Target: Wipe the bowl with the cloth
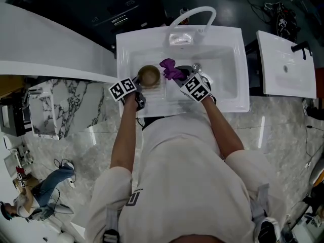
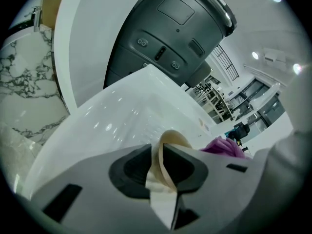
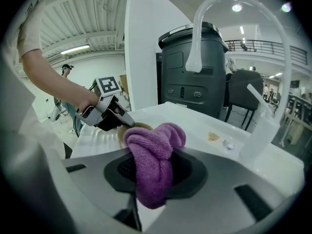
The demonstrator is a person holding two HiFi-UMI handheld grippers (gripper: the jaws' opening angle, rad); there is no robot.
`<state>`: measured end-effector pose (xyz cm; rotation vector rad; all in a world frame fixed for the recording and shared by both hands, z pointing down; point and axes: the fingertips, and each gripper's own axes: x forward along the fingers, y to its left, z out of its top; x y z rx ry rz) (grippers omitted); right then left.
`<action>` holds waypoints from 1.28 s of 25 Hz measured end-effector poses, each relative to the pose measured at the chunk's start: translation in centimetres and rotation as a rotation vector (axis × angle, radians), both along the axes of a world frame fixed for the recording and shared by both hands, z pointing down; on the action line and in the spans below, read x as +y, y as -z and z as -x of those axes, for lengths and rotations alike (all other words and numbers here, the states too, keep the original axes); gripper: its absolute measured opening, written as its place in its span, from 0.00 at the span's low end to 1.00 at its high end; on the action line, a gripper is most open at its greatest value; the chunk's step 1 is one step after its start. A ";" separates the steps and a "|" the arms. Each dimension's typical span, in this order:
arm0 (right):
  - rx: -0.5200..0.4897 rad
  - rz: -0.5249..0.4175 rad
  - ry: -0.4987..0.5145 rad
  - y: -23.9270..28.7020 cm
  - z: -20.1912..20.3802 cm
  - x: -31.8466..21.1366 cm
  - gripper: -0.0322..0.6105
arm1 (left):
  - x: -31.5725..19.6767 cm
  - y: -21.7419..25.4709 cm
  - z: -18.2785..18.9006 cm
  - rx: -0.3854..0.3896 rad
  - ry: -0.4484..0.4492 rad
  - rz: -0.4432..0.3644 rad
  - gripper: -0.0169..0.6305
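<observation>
Pinches the rim of the tan bowl [image 1: 149,75] [image 2: 169,138] [image 3: 138,126] with the left gripper [image 1: 140,87] [image 2: 163,165], jaws shut tight on either side of the thin wall. Clamps a bunched purple cloth [image 1: 171,69] [image 3: 153,150] [image 2: 224,146] in the right gripper [image 1: 179,76] [image 3: 151,174], folds bulging above the jaws and hanging below them. Holds the bowl over the left part of the white sink [image 1: 228,34], above a ribbed drainboard, with the cloth just beside its right edge; cannot tell whether the two touch.

Behind, across the back rim of the sink, a pale arched faucet [image 1: 192,14] [image 3: 204,28], and near it a small scrap and a stain on the white surface. In the basin to the right of the cloth, a metal drain [image 1: 196,67]. Beyond the sink, a large dark grey bin [image 2: 170,33] [image 3: 195,67]. To the left, a curved white counter [image 1: 50,44]; to the right, a second white basin [image 1: 286,65] with a dark tap.

Underfoot, glossy marble floor [image 1: 76,130]. At the lower left, another person [image 1: 35,196] crouched on it. Overhead in the gripper views, ceiling lights and an upper railing in a big open hall.
</observation>
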<state>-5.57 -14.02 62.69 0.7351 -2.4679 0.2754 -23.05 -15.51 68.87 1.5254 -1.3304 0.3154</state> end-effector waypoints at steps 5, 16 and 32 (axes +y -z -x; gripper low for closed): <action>-0.008 0.037 -0.030 -0.5 -0.5 -0.2 0.20 | 0.2 1.1 0.6 -0.038 0.002 -0.038 0.17; -0.103 0.171 -0.101 0.1 -0.3 -0.9 0.20 | 1.9 7.6 0.2 -0.248 0.023 -0.296 0.18; -0.143 0.215 -0.179 -1.4 -0.8 0.7 0.20 | 6.3 7.4 -4.4 -0.470 -0.235 -0.411 0.15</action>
